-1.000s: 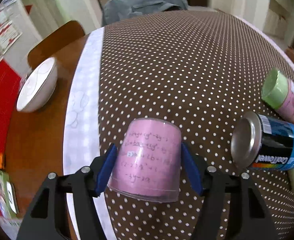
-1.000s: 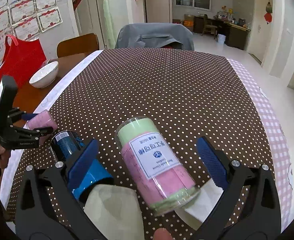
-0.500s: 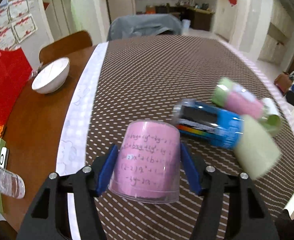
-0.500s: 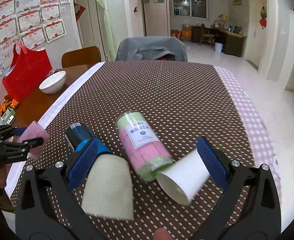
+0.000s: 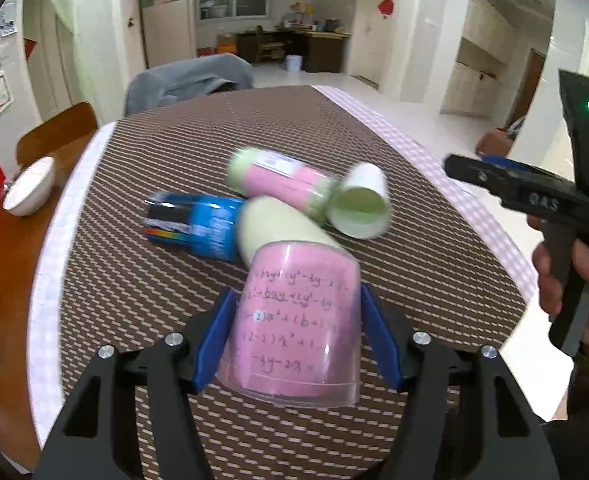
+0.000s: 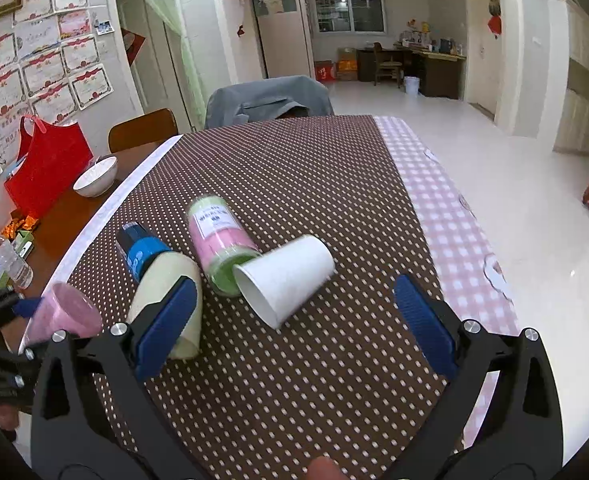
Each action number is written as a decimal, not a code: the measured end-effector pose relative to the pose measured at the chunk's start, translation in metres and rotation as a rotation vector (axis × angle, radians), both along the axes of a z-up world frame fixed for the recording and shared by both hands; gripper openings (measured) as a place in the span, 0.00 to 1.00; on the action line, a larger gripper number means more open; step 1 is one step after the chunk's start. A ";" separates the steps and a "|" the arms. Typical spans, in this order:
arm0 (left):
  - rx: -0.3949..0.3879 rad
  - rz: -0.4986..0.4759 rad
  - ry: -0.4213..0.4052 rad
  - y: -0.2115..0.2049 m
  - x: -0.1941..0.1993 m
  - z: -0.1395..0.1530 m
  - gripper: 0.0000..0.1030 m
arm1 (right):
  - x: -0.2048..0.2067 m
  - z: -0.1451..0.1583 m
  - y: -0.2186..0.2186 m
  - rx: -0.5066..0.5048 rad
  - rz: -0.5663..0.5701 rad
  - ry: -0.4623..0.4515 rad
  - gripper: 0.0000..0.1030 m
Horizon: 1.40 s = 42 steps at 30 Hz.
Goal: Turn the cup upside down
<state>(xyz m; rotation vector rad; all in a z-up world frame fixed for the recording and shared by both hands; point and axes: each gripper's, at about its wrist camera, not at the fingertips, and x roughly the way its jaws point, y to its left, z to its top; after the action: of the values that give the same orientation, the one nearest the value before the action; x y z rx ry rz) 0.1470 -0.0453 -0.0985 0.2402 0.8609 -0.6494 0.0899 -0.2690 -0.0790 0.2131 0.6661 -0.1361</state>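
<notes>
My left gripper point(image 5: 298, 336) is shut on a pink cup point(image 5: 294, 320) with handwritten formulas, held upside down, rim toward me, above the brown dotted tablecloth point(image 5: 174, 148). The pink cup also shows in the right wrist view point(image 6: 64, 316) at the far left. My right gripper point(image 6: 294, 320) is open and empty above the table's near edge. A white paper cup point(image 6: 286, 276) lies on its side just ahead of it, mouth toward me. A pale green cup point(image 6: 170, 300) lies on its side by my left blue pad.
A pink and green canister point(image 6: 218, 244) and a blue can point(image 6: 138, 250) lie on their sides mid-table. A white bowl point(image 6: 94, 178), a red bag point(image 6: 46, 168) and a plastic bottle point(image 6: 10, 260) sit on bare wood at left. A grey-draped chair point(image 6: 266, 100) stands at the far end.
Both grippers have drawn back and up from the table. The left gripper swung right with the pink cup still gripped. The lying cups and cans now look farther off.
</notes>
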 end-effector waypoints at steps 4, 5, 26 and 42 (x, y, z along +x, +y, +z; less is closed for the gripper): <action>-0.012 -0.024 0.055 -0.027 -0.016 -0.020 0.60 | -0.010 -0.012 -0.009 0.021 -0.013 0.017 0.94; -0.012 -0.025 0.065 -0.032 -0.017 -0.025 0.60 | -0.013 -0.015 -0.012 0.025 -0.012 0.022 0.94; 0.060 0.009 0.013 -0.066 -0.019 -0.073 0.87 | -0.015 -0.046 -0.011 0.104 0.016 0.093 0.94; -0.012 0.093 -0.053 -0.034 -0.026 -0.032 0.87 | -0.008 -0.035 0.009 0.126 0.050 0.095 0.94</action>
<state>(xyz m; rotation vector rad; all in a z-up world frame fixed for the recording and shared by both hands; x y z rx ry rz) 0.1206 -0.0790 -0.1309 0.2044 0.8125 -0.5586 0.0816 -0.2598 -0.1143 0.3119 0.7748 -0.0566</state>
